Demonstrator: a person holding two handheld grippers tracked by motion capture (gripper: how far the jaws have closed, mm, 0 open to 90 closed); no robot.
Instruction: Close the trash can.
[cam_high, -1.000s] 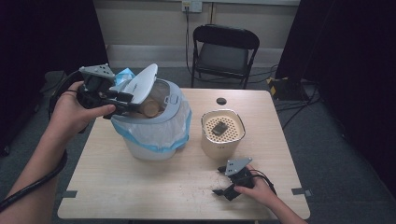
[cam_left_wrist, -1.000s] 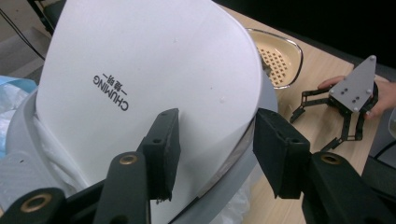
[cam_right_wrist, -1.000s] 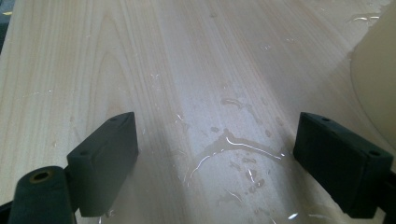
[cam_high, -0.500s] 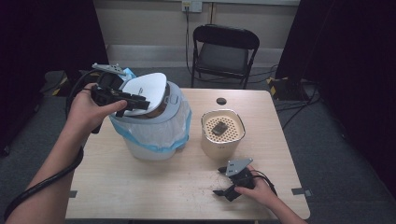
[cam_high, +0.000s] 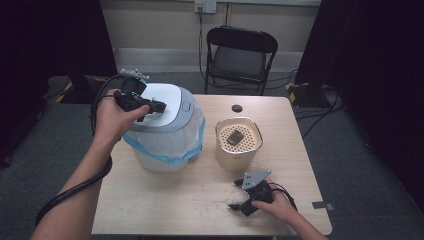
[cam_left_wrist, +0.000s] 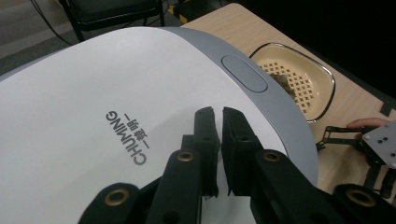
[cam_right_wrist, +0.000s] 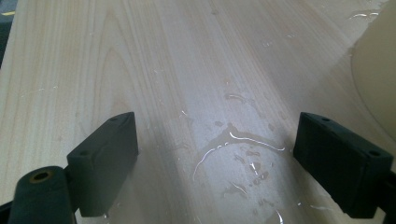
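Two grippers show in the high view. The left gripper (cam_high: 156, 106) rests on the white lid (cam_high: 162, 100) of a trash bin (cam_high: 165, 145) with a blue-edged liner, at the table's (cam_high: 165, 200) left rear; its jaws have just been closing, with nothing between them. The lid lies flat on the bin. Just right of the bin stands a cream perforated container (cam_high: 239, 142) with a dark piece on top. The right gripper (cam_high: 237, 206) lies on the table's near right edge, jaws spread.

From the left gripper view, the jaws stand pressed nearly together over the lid (cam_left_wrist: 93, 116), beside its printed lettering and short of the oval grey button (cam_left_wrist: 244, 73).

From the right gripper view, the jaws stand wide apart above the wet, streaked tabletop (cam_right_wrist: 187, 70), holding nothing.
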